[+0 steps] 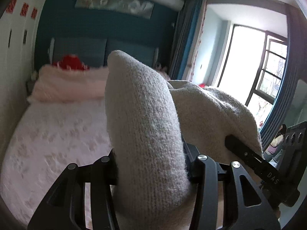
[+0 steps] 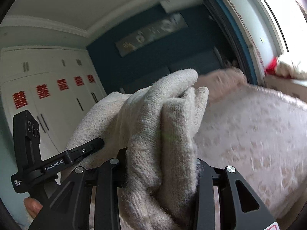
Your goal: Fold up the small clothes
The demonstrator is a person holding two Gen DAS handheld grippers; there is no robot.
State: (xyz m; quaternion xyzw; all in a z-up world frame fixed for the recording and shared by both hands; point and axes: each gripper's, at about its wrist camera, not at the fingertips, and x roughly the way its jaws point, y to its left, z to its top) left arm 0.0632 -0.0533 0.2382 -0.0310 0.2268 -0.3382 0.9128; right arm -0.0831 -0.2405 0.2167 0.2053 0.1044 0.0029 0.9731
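Both grippers are up in the air over the bed [image 1: 57, 126], and the cream knitted garment [image 1: 145, 126] is strung between them, lifted clear of the pink patterned bedspread [image 2: 249, 134]. By my read this is early going: the knit is bunched and draped, no flat fold is showing anywhere, so the laying out and the folding proper look to be ahead.

The left gripper [image 1: 151, 172] points forward and slightly up toward the blue headboard [image 1: 99, 51], its fingers clamped tight on a thick roll of the knit that stands up between them. Off to its right the other tool is visible, gripping the same cloth.

The right gripper [image 2: 161, 164] is tilted, the room leaning across its view, white wardrobe doors [image 2: 48, 95] to the left. Its fingers are pinched on a gathered wad of the same garment, folds poking up past the tips. The two tools sit near each other, cloth slack between them. A red item [image 1: 71, 62] sits on the pink folded blanket [image 1: 73, 82] by the headboard.
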